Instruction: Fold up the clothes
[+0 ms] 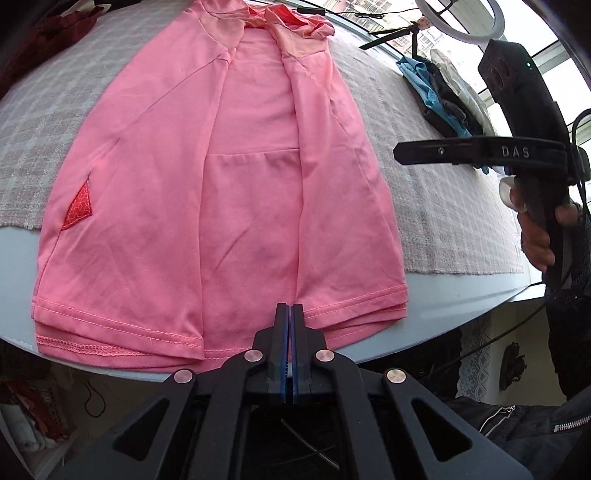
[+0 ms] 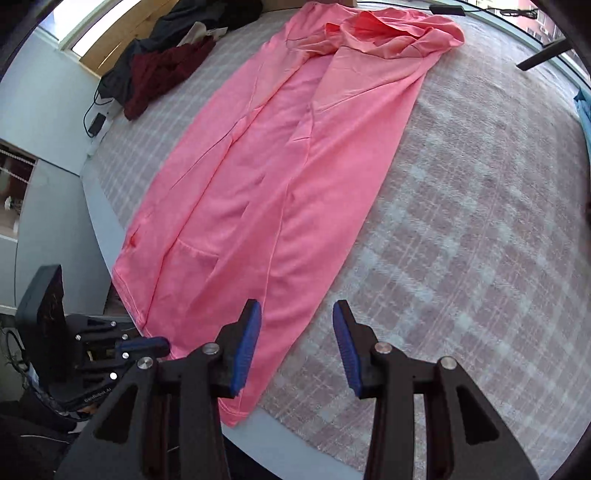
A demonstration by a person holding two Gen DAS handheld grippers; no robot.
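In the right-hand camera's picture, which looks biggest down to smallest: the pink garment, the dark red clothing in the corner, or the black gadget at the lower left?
1. pink garment, by far the largest.
2 and 3. dark red clothing and the left gripper look roughly alike; the gripper sits much nearer the camera, so I won't rank them.

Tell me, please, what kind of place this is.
Probably a room in a home, used for sorting laundry. A pink shirt lies on a table with a checked cloth, piles of clothes sit at its edges, and windows show apartment buildings outside.
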